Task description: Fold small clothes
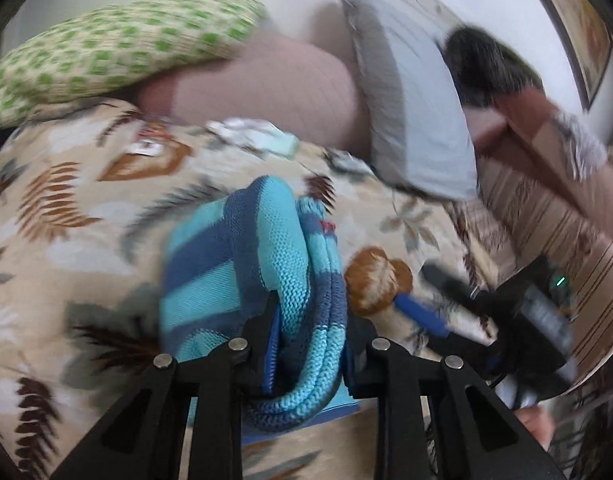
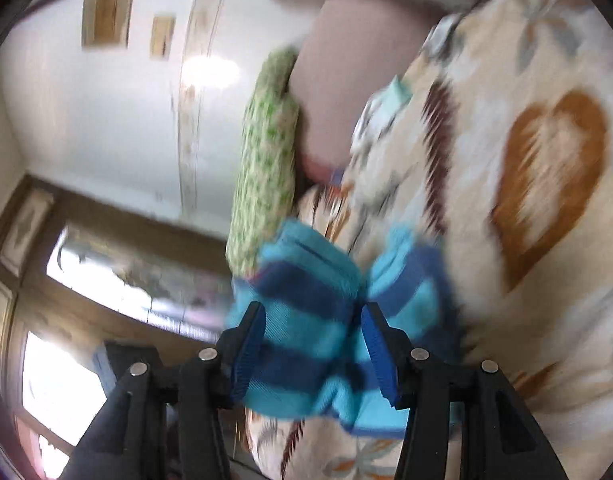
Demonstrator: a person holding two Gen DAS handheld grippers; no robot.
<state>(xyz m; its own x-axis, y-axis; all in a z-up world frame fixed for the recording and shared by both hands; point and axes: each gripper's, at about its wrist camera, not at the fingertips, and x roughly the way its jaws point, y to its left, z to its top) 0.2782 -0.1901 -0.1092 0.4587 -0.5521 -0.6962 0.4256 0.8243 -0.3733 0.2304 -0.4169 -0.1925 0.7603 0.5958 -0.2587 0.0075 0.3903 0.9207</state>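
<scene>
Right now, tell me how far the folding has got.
Done: the blue striped knit garment is already bunched into doubled layers. In hand: the left gripper is clamped on a thick fold of it; the right gripper has fabric between its fingers. Left: laying it flat on the leaf-print bedspread. Other clothes: cannot tell.

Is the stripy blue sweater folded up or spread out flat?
Bunched up, not flat. The sweater hangs in thick doubled layers between the left gripper, and the right gripper pinches another gathered part above the bedspread.
</scene>
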